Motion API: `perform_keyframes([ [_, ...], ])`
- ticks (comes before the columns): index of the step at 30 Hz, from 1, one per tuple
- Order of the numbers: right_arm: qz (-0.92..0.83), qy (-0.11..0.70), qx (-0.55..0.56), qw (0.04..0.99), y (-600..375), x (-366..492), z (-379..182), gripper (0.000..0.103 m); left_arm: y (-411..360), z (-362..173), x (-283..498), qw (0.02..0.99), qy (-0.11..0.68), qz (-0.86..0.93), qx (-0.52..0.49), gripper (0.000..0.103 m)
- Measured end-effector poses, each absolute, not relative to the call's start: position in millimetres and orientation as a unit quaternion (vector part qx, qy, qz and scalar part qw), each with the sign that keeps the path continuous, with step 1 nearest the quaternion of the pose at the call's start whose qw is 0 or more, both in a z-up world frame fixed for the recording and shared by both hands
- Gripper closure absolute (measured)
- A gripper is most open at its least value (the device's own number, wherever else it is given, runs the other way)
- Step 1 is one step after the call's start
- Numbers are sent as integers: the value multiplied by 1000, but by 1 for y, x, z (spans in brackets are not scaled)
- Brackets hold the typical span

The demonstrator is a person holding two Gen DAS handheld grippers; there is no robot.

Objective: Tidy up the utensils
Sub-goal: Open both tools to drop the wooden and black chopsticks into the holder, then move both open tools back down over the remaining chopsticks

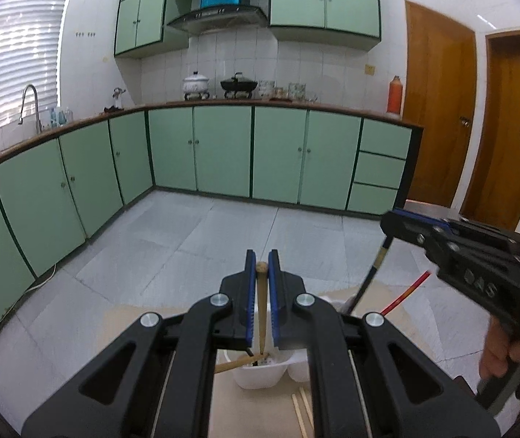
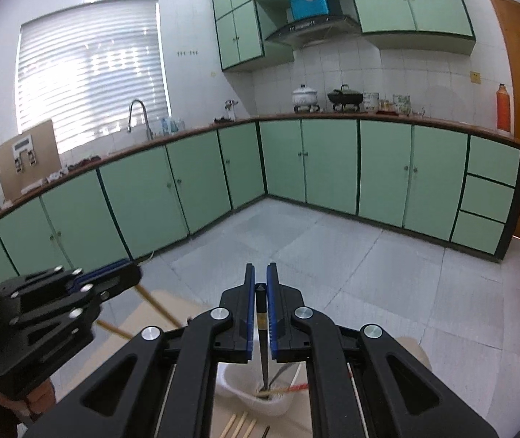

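My left gripper (image 1: 262, 261) is shut on a light wooden chopstick (image 1: 262, 314) that hangs down into a white plastic holder (image 1: 260, 374) on the wooden table. My right gripper (image 2: 260, 273) is shut on a black chopstick (image 2: 263, 346) whose tip reaches into the white holder (image 2: 256, 390), where a red chopstick (image 2: 296, 387) and others lean. In the left wrist view the right gripper (image 1: 391, 219) shows at the right with the black chopstick (image 1: 373, 270). In the right wrist view the left gripper (image 2: 128, 273) shows at the left with its wooden chopstick (image 2: 154, 303).
Loose wooden chopsticks lie on the table in front of the holder (image 1: 302, 412) (image 2: 240, 425). The light wooden table (image 1: 172, 321) stands over a grey tiled floor. Green kitchen cabinets (image 1: 223, 153) run along the far walls, and an orange door (image 1: 438, 109) is at the right.
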State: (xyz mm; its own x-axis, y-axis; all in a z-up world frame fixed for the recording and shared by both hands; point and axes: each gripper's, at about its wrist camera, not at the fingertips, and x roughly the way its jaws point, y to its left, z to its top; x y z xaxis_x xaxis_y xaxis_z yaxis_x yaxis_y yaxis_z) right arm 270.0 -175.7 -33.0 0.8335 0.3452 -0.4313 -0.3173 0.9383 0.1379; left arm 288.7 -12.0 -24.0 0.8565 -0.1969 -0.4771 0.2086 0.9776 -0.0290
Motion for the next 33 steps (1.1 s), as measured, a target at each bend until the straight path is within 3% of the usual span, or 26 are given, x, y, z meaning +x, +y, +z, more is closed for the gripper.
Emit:
perform_keyframes([
  [5, 173, 251, 24, 952, -170, 264, -54, 94, -7, -42, 299, 957, 272, -99, 7, 94],
  [7, 173, 252, 22, 952, -170, 258, -57, 86, -4, -48, 298, 955, 281, -93, 7, 76],
  [8, 170, 249, 21, 953, -171, 255, -57, 76, -2, -48, 297, 955, 282, -92, 4, 71],
  [9, 165, 242, 21, 956, -173, 250, -55, 67, 1, -47, 292, 956, 279, -93, -3, 67],
  [11, 159, 230, 17, 960, -175, 240, -51, 63, 7, -41, 278, 959, 266, -95, -10, 64],
  [13, 147, 218, 11, 965, -178, 226, -47, 58, 10, -35, 266, 963, 253, -91, -12, 51],
  [15, 136, 204, 6, 970, -182, 211, -45, 39, 15, -30, 249, 968, 236, -87, -16, 44],
  [18, 114, 185, 2, 976, -189, 184, -48, 20, 22, -29, 224, 972, 220, -77, -25, 33],
  [22, 102, 192, 16, 976, -195, 156, -65, 13, 23, -42, 192, 973, 217, -69, -27, 24],
  [33, 98, 247, 28, 964, -192, 110, -123, 12, 8, -107, 137, 961, 267, -73, 24, 24],
])
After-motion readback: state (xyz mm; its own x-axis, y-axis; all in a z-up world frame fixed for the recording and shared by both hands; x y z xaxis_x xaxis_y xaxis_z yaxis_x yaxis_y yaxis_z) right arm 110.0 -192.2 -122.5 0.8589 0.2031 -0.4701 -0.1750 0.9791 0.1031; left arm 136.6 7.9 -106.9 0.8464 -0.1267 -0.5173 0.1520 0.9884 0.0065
